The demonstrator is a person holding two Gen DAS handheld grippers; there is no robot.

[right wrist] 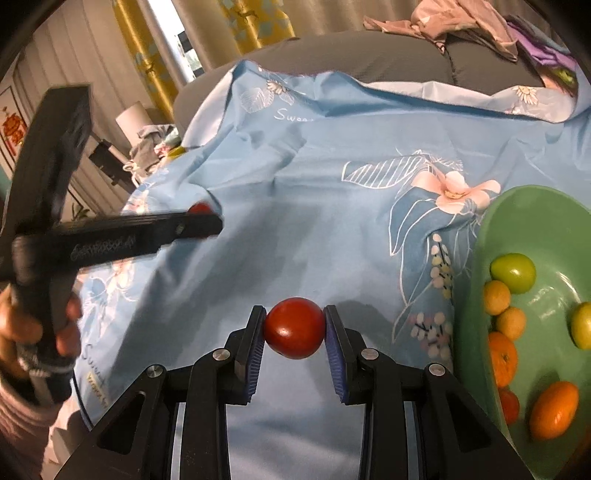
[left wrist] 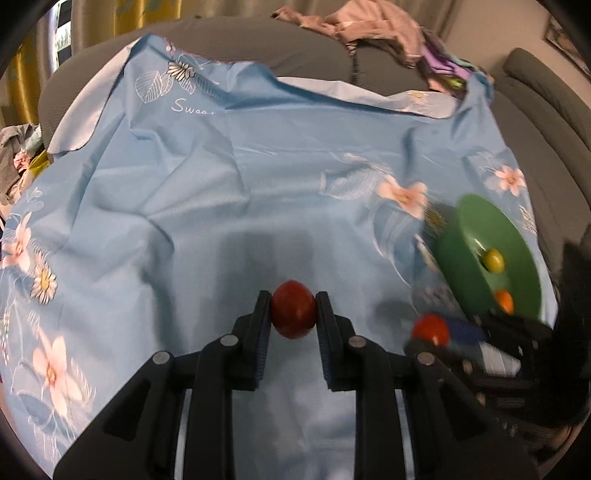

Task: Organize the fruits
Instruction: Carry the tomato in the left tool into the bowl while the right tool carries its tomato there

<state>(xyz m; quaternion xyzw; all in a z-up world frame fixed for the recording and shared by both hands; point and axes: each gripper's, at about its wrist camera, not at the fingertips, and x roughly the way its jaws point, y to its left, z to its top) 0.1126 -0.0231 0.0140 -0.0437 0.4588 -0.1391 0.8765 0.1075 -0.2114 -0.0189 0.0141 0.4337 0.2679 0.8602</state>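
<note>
In the left wrist view my left gripper [left wrist: 293,310] is shut on a dark red oval fruit [left wrist: 293,309], held above the blue flowered cloth [left wrist: 229,192]. The right gripper [left wrist: 439,334] shows blurred at the lower right, holding a bright red fruit [left wrist: 430,328] near the green bowl [left wrist: 476,243]. In the right wrist view my right gripper [right wrist: 295,328] is shut on a round red fruit [right wrist: 294,328] above the cloth, left of the green bowl [right wrist: 532,221], which holds several green, yellow and orange fruits. The left gripper [right wrist: 201,218] appears blurred at the left, held by a hand [right wrist: 22,328].
The blue cloth [right wrist: 332,177] covers a grey sofa [left wrist: 295,44]. Crumpled pink and purple clothes [left wrist: 388,29] lie on the sofa's back. Yellow curtains [right wrist: 255,26] hang behind, and a pile of laundry [right wrist: 155,144] lies at the left.
</note>
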